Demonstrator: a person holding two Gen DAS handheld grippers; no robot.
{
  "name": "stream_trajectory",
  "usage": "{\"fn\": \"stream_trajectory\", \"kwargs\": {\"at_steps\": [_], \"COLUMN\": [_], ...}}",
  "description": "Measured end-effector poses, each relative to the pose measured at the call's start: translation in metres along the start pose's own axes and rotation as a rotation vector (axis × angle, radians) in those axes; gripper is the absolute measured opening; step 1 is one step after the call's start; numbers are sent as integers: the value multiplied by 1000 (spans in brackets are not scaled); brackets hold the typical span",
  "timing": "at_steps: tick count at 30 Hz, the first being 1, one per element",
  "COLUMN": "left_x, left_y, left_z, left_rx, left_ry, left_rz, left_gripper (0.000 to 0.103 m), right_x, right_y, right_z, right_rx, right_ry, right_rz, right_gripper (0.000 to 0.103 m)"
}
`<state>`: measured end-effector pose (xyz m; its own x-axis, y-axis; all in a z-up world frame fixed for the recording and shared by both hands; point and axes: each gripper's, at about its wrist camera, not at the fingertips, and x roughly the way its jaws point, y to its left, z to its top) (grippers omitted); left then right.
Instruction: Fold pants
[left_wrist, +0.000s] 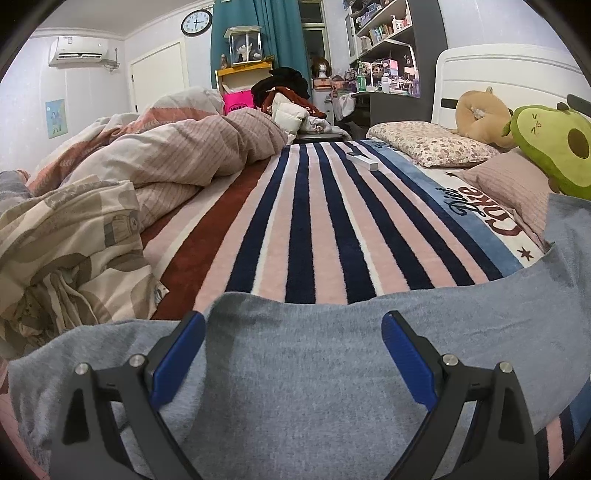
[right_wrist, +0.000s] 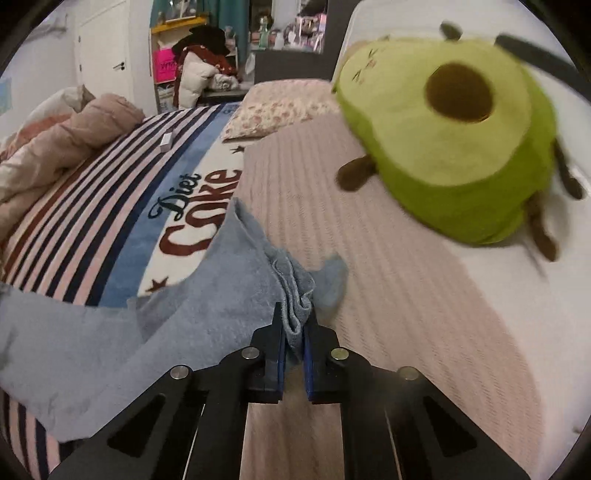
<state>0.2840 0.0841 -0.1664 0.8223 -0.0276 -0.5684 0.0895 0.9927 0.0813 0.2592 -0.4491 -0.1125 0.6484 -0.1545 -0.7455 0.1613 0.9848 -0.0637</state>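
Observation:
Grey-blue pants (left_wrist: 303, 369) lie spread across the near part of the striped blanket (left_wrist: 317, 221) on the bed. My left gripper (left_wrist: 293, 325) is open, its blue-padded fingers (left_wrist: 181, 354) resting wide apart just over the flat fabric, holding nothing. In the right wrist view the pants (right_wrist: 147, 332) stretch to the left, and my right gripper (right_wrist: 294, 321) is shut on a bunched edge of the pants, lifted slightly over a pink ribbed pillow (right_wrist: 388, 258).
A green avocado plush (right_wrist: 450, 140) sits close ahead right of my right gripper. A rumpled duvet (left_wrist: 147, 155) lies along the bed's left side. A floral pillow (left_wrist: 428, 144), a tan plush (left_wrist: 480, 114) and a small white box (left_wrist: 362, 160) lie further up.

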Motion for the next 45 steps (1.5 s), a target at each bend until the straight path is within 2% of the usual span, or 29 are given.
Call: {"fn": "stream_trajectory", "kwargs": {"at_steps": [4, 7, 9, 10, 12, 13, 14, 17, 22, 24, 26, 27, 31, 34, 36, 38, 40, 41, 42, 45], "left_x": [0, 0, -5, -11, -24, -33, -42, -67, -82, -83, -85, -86, -91, -85, -77, -71, -67, -68, -70, -75], "left_y": [1, 1, 4, 8, 20, 32, 44, 80, 119, 124, 124, 122, 106, 98, 95, 90, 86, 87, 90, 109], "left_z": [0, 0, 1, 3, 8, 12, 15, 22, 9, -5, -20, -25, -45, -59, -64, -65, -66, -63, -60, -34], "left_rx": [-2, 2, 12, 15, -10, -39, -71, -158, -197, -192, -162, -153, -10, 32, 58, 89, 156, 174, 170, 94], "left_ry": [-2, -2, -6, -16, -39, -50, -60, -63, 20, 56, 101, 124, 196, 246, 249, 251, 251, 241, 232, 191], "left_rz": [-3, 7, 37, 64, 103, 111, 112, 141, 217, 212, 140, 133, 187, 181, 220, 242, 300, 322, 322, 267], "left_gripper": [95, 95, 95, 95, 95, 95, 95, 95, 95, 95, 95, 95, 95, 95, 94, 86, 51, 39, 20, 16], "right_x": [-25, -22, -18, -19, -23, -27, -32, -42, -56, -59, -59, -58, -53, -51, -49, -48, -47, -46, -46, -45], "right_y": [-19, -30, -32, -33, -34, -35, -36, -33, -21, -11, -4, 0, 6, 7, 8, 8, 7, 5, 4, 2], "right_z": [-20, -38, -44, -45, -46, -47, -48, -50, -55, -56, -57, -57, -59, -59, -58, -58, -59, -59, -59, -60], "right_rx": [40, 67, 66, 75, 100, 115, 122, 125, 136, 114, 89, 77, 80, 104, 105, 103, 107, 115, 119, 138], "right_ry": [21, 73, 73, 63, 49, 38, 15, -21, -55, -63, -62, -57, -37, -28, -26, -25, -20, -18, -16, -12], "right_rz": [-48, -70, -80, -87, -98, -98, -86, -69, -9, 3, 9, 10, 47, 84, 95, 91, 91, 91, 91, 101], "right_gripper": [2, 3, 3, 7, 28, 44, 46, 46, 46, 46, 46, 46, 46, 46, 46, 46, 46, 46, 46, 46]}}
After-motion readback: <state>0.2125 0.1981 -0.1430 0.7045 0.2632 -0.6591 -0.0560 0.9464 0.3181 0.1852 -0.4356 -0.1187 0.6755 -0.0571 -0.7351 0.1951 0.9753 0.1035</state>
